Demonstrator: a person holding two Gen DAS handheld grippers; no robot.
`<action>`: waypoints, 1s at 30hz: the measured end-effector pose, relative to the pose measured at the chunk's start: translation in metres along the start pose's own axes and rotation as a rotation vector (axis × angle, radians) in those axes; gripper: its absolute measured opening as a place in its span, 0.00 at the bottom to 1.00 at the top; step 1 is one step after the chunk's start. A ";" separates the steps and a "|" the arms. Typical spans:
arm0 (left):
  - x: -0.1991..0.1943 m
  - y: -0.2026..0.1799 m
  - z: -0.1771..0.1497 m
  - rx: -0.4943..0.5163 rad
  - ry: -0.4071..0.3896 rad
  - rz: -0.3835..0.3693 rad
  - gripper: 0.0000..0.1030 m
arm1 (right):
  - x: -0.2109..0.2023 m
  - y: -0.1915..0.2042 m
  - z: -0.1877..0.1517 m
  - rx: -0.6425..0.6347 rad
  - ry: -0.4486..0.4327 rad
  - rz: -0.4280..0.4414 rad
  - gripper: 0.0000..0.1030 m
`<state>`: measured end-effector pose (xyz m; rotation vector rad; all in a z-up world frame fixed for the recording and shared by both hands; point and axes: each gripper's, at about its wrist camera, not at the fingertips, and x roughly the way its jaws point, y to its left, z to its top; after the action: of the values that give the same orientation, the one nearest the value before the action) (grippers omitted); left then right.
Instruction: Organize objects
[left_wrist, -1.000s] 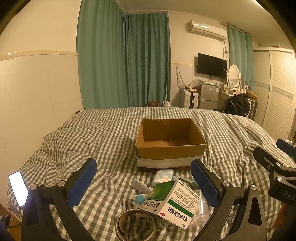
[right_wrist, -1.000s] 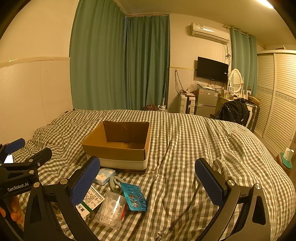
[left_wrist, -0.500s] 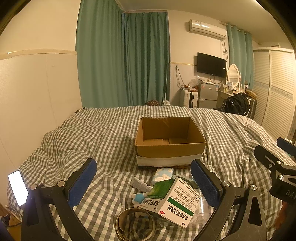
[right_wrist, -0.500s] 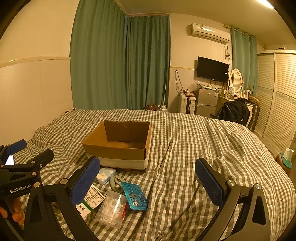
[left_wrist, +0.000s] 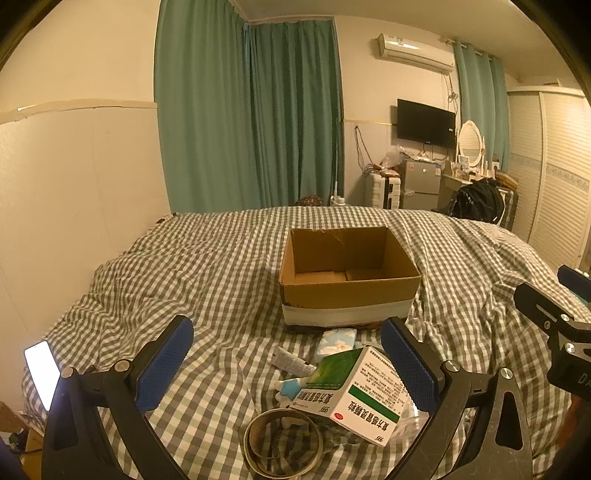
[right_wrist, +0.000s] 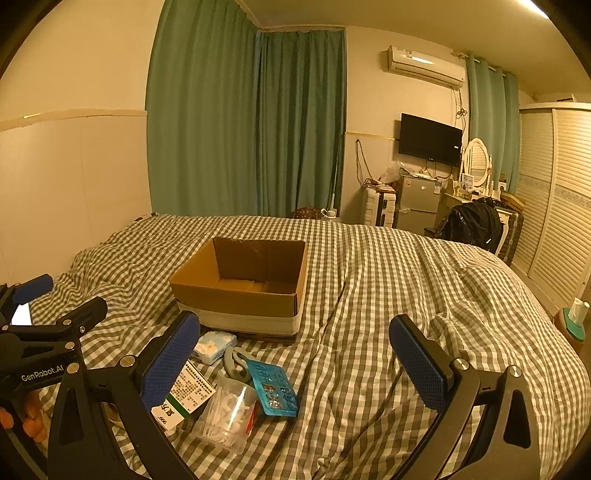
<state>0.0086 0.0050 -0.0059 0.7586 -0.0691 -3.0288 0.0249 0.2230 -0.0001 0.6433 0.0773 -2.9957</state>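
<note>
- The left gripper (left_wrist: 286, 363) hangs released over the bed (left_wrist: 207, 280), jaws spread wide and holding nothing.
- Between its fingers and just below lie a white-and-green medicine box (left_wrist: 356, 397), a roll of tape (left_wrist: 282, 441) touching the box's near corner, a small tube (left_wrist: 291, 363) and a tissue pack (left_wrist: 338, 339).
- Straight ahead of it, past the tissue pack, stands the open cardboard box (left_wrist: 349, 295); nothing shows inside.
- The right gripper (right_wrist: 293, 352) is also released, jaws wide apart, grasping nothing.
- By its left finger lie a clear tub of white sticks (right_wrist: 229, 413) and a blue blister card (right_wrist: 273, 387) leaning against the tub.
- A lit phone (left_wrist: 42, 373) lies far left of the left gripper.
</note>
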 end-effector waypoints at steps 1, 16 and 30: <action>0.001 0.000 0.000 0.000 0.004 0.000 1.00 | 0.001 0.000 0.000 0.000 0.003 0.001 1.00; 0.043 -0.057 -0.053 0.166 0.205 -0.064 1.00 | 0.055 -0.026 -0.029 0.021 0.181 -0.022 1.00; 0.075 -0.066 -0.082 0.288 0.280 -0.042 1.00 | 0.077 -0.030 -0.053 -0.029 0.308 -0.051 1.00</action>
<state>-0.0192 0.0660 -0.1162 1.2102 -0.4980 -2.9503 -0.0260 0.2518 -0.0789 1.1090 0.1555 -2.9088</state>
